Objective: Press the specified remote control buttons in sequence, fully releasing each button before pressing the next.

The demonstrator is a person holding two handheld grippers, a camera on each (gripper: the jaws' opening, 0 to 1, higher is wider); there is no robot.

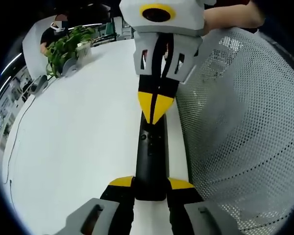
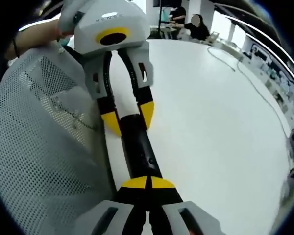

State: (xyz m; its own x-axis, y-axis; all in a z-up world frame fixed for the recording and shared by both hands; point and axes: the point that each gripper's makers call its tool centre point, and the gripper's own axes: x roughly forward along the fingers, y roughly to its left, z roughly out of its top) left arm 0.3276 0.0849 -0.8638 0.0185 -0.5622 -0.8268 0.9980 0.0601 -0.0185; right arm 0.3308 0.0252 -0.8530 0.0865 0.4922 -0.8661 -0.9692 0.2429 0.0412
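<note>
My table (image 1: 78, 147) lies open on one side of the remote (image 1: 151, 156). A mesh screen (image 1: 240, 127) (close beside it) blocks the other side.

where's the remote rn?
The black remote lies on the white table beside the mesh chair back, its near end gripped in the left tool, with the right tool's shut tips at its far end.

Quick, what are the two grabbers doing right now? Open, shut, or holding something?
Left gripper: shut on one end of the long black remote control, holding it.
Right gripper: shut, yellow tips together, pressing on the remote's other end.
</note>
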